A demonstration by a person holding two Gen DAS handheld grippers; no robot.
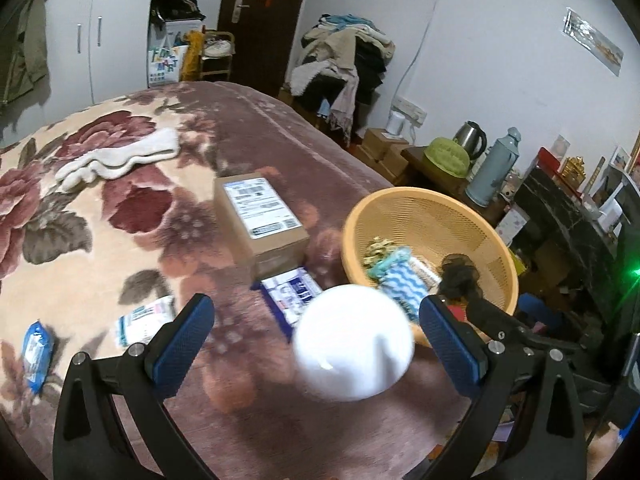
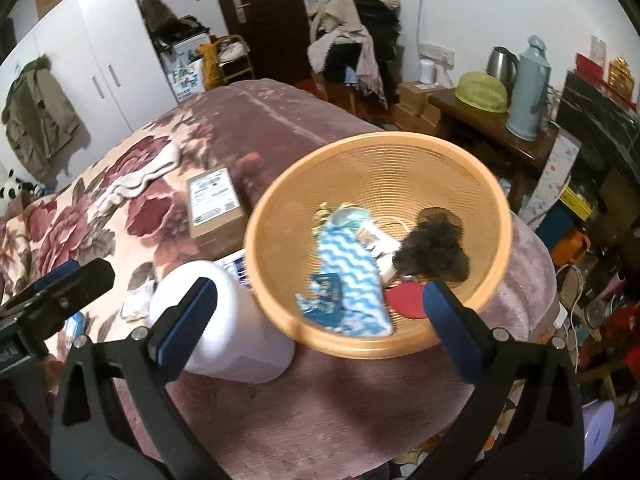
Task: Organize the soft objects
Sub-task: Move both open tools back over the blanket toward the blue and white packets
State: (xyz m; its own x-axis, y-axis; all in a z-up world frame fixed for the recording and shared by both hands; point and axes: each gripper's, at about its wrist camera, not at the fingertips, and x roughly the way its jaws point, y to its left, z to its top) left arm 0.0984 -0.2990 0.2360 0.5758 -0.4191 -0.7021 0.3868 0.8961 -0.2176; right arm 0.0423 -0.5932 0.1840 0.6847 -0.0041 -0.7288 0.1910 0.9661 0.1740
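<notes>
A white paper roll (image 1: 353, 342) stands on the bed blanket between the wide-apart fingers of my open left gripper (image 1: 316, 340), touching neither pad; it also shows in the right wrist view (image 2: 224, 322). An orange mesh basket (image 1: 476, 216) sits just right of it, holding a blue-white wavy cloth (image 1: 404, 284), a dark fuzzy item (image 1: 460, 276) and small packets. My right gripper (image 2: 316, 320) is open and empty, hovering over the basket's near rim (image 2: 360, 350). The blue-white cloth (image 2: 348, 276) lies inside. White socks (image 1: 120, 156) lie far left on the blanket.
A cardboard box (image 1: 260, 220) stands mid-bed, a blue-white packet (image 1: 294, 294) beside it. Tissue packs (image 1: 144, 320) and a blue pack (image 1: 36, 348) lie at the left. A side table with kettle (image 1: 472, 140) and thermos (image 1: 496, 170) stands right of the bed.
</notes>
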